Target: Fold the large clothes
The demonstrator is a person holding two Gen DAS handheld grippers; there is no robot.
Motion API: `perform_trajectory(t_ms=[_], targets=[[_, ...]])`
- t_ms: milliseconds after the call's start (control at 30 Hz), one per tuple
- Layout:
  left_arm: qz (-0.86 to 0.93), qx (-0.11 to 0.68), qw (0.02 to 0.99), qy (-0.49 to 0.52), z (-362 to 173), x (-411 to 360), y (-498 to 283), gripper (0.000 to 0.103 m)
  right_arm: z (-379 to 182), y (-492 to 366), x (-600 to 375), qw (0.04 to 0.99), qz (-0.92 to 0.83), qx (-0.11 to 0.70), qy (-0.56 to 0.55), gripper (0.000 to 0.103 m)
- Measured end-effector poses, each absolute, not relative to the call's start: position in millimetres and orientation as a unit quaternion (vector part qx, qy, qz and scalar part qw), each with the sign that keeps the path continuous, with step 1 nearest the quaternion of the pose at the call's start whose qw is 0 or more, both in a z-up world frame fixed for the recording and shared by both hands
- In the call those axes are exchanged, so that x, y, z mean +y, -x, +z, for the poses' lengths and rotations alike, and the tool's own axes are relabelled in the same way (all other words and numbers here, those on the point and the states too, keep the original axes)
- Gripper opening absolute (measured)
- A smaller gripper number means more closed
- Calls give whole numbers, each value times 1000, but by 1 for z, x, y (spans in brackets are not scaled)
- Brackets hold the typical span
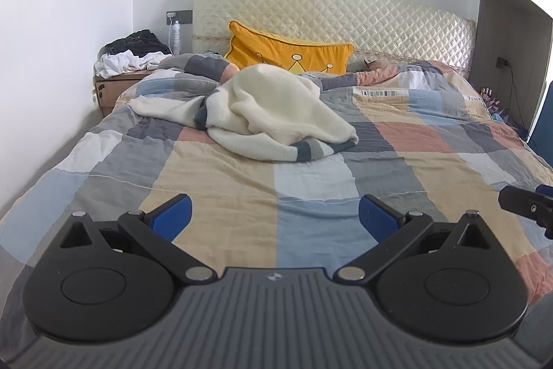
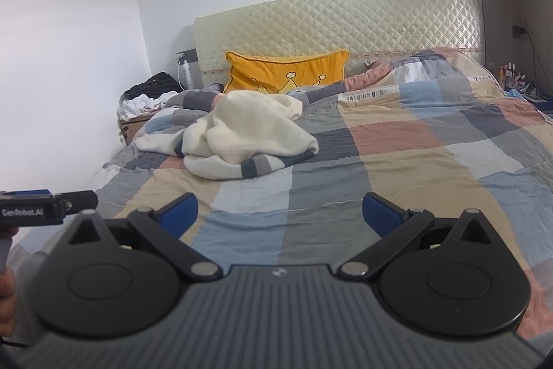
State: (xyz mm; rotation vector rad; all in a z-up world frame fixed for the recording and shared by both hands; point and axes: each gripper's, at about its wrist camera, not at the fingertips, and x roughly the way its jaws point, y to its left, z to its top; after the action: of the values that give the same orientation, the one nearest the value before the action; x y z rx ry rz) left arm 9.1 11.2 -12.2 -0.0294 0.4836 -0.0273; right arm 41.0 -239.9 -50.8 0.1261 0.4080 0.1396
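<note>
You are holding the left gripper (image 1: 274, 218) low over the near end of the bed, its jaws standing wide apart with nothing between them, only the checked quilt (image 1: 221, 192) showing in the gap past the blue pads (image 1: 171, 217). The right gripper (image 2: 279, 215) is hovering at about the same height, its jaws spread just as wide and gripping nothing. Each camera is catching only a sliver of the other tool: the right one is poking in as a dark stub at the right edge of the left wrist view, and the left one is showing at the left edge of the right wrist view, cut off by the frame. Part of your hand (image 2: 7, 296) is peeking in at the lower left there, mostly out of frame. Well beyond both grippers, toward the middle of the bed and a little left, the cream garment (image 1: 276, 113) is lying in a rumpled heap on the quilt, with a grey and dark blue striped band (image 1: 311, 151) showing at its near edge; the bunching is hiding its shape, so you cannot tell sleeves from body. Behind it a yellow cushion (image 1: 290, 52) is leaning against the quilted headboard (image 1: 331, 12), its lower part hidden by the heap and the bedding. At the far left a pile of dark and white clothes (image 1: 133, 56) is sitting on a bedside cabinet (image 1: 114, 89), with a pale bottle (image 1: 176, 38) standing just beside it. Small items at the far right edge are too blurred to identify.
</note>
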Motion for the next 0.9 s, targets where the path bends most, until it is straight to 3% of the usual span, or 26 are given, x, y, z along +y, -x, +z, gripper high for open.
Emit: perform_trajectory(t_ms=[900], targets=[[-19, 247, 969, 22, -16, 12, -15, 103, -53, -52, -232, 973, 82, 207, -63, 103]])
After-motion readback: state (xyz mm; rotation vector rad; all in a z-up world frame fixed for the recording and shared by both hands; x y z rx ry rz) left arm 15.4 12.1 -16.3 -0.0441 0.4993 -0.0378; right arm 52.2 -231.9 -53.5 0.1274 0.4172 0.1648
